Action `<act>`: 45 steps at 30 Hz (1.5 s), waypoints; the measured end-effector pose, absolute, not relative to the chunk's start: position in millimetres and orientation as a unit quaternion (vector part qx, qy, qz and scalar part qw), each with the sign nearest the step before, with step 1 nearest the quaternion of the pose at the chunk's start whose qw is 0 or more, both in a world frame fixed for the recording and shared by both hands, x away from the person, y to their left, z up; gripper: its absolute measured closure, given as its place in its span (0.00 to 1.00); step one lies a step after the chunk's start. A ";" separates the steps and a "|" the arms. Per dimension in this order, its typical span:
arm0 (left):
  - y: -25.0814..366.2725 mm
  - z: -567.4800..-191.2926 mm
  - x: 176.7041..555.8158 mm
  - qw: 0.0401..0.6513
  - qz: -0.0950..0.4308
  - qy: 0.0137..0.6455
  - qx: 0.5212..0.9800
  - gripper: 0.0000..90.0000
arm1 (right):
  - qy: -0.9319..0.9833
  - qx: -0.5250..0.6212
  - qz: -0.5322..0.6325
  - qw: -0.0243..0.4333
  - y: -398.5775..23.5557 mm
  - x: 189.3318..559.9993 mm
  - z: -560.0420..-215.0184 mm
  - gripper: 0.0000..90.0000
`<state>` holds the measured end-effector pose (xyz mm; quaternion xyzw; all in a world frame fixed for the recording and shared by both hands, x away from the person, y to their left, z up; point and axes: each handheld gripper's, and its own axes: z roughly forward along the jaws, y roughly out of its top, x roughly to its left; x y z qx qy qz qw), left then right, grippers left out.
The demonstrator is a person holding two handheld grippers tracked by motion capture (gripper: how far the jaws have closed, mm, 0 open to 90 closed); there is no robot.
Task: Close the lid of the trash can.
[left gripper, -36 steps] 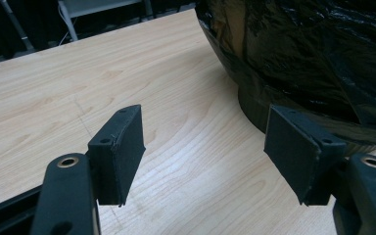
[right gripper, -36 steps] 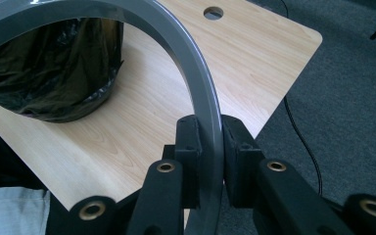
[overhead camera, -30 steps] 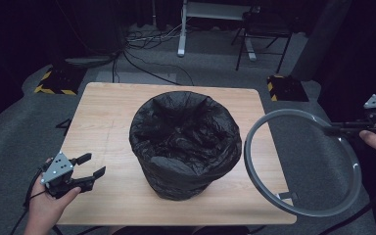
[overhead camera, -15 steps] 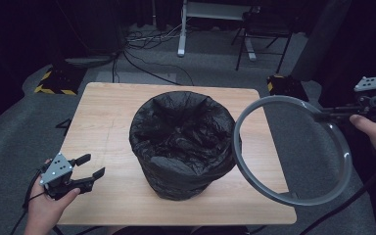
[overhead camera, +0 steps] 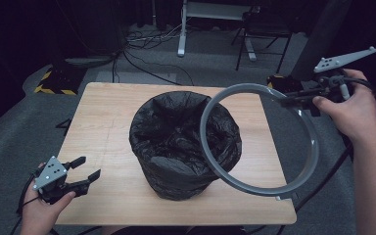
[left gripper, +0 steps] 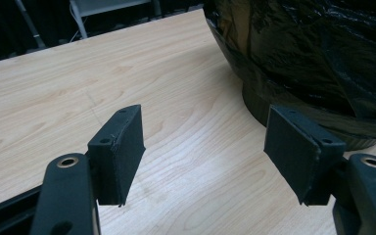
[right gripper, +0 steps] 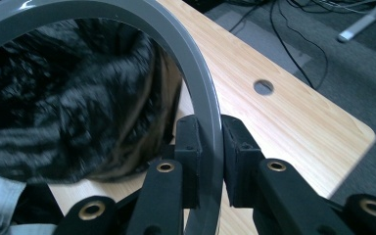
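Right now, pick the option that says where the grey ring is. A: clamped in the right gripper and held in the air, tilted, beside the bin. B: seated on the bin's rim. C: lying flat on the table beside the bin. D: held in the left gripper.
A: the right gripper has its jaws shut on the grey ring, which hangs tilted in the air at the bag-lined bin; the left gripper is open and empty.

You are working at a light wooden table [overhead camera: 107, 112] with rounded corners, standing on grey carpeted floor [overhead camera: 24, 122]. A round bin lined with a black bag [overhead camera: 183, 142] stands upright on the table, near its centre. In your right gripper view, a round hole [right gripper: 263, 87] passes through the tabletop near one edge. Cables [overhead camera: 142, 54] lie on the floor beyond the far edge.
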<state>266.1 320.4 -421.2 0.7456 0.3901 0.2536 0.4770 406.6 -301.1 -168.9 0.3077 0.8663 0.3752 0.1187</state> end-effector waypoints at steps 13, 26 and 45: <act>327.8 -425.4 250.9 0.470 0.258 0.402 0.742 0.35 | 0.875 0.275 0.387 0.098 -244.5 428.3 -163.3 0.88; 333.8 -426.4 245.8 0.470 0.262 0.408 0.738 0.35 | 0.885 0.248 0.387 0.073 -187.5 443.3 -168.2 0.88; 332.4 -429.5 248.3 0.468 0.256 0.406 0.742 0.35 | 0.901 0.234 0.361 0.057 -140.4 465.4 -212.3 0.88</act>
